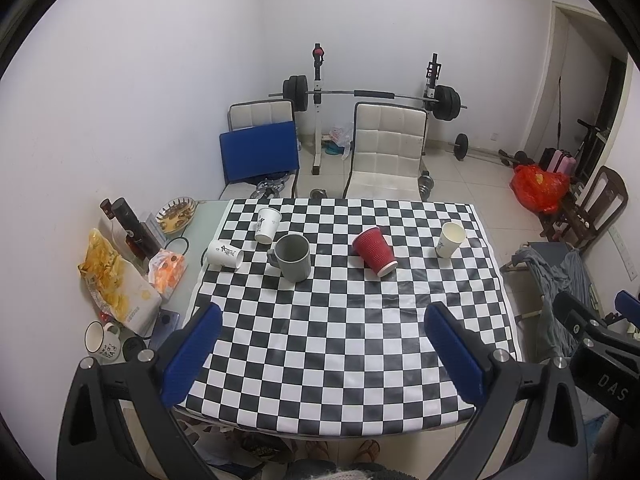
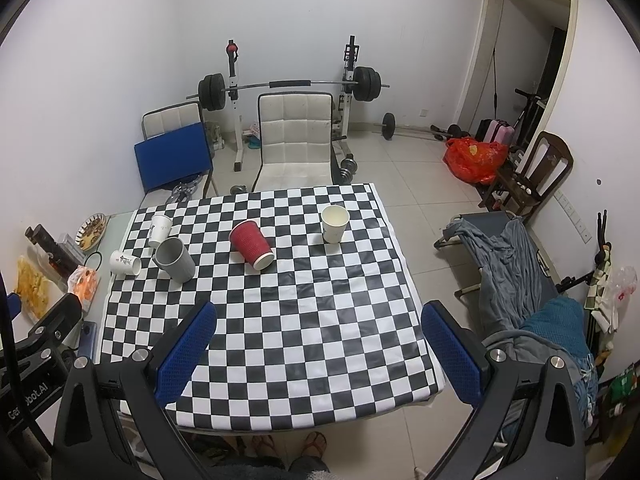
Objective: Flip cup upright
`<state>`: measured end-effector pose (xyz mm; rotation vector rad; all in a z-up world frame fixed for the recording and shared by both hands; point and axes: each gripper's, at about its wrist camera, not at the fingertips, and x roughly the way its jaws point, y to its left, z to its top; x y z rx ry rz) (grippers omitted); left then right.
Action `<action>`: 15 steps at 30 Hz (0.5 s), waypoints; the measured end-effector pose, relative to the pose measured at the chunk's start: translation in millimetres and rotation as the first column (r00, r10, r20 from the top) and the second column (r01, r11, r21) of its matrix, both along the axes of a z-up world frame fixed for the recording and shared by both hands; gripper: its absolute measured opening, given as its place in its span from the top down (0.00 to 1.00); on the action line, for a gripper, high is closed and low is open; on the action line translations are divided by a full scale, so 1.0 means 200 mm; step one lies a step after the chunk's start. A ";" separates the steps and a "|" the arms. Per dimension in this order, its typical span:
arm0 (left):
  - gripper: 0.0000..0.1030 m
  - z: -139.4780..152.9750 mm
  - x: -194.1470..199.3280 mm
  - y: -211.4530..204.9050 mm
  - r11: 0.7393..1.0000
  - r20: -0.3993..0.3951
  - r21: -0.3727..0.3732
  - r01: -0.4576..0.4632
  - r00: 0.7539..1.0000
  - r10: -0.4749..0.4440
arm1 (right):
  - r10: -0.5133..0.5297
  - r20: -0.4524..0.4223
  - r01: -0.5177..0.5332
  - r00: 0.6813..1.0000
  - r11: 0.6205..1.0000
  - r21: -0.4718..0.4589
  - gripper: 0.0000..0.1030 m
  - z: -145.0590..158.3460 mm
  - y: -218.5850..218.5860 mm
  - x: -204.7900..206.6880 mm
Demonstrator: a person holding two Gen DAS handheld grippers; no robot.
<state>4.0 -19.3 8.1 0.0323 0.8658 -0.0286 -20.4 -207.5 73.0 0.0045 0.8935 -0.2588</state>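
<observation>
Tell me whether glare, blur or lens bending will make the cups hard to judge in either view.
Left wrist view: sharp, evenly lit; the red cup and gray mug read clearly, with faint sheen on the checkered cloth. Right wrist view: equally sharp; fisheye bends the cloth's edges and door frame, with dark corners; the white cup stays undistorted near centre.

The left gripper has two black plastic fingers shaped like angular frames with triangular cut-outs, each faced with a blue textured pad. Round silver screws sit at the finger bases. The right gripper is built the same — black frames, blue dotted pads, silver screws. Its body carries white lettering in the left wrist view, partly cut off. Below, the person's sandalled feet show — bare skin, thin straps.
</observation>
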 end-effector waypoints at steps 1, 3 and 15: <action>0.00 0.00 0.00 -0.01 1.000 -0.002 -0.002 0.001 1.000 -0.001 | 0.000 0.000 0.000 1.000 1.000 -0.001 0.00 0.00 0.00 0.00; 0.00 0.02 0.01 -0.02 1.000 -0.001 0.000 0.003 1.000 -0.003 | 0.000 0.000 0.000 1.000 1.000 -0.001 0.00 0.00 0.00 0.00; 0.00 0.04 0.02 -0.04 1.000 -0.002 -0.006 0.007 1.000 -0.007 | -0.005 0.001 0.005 1.000 1.000 0.003 0.00 0.00 0.00 -0.01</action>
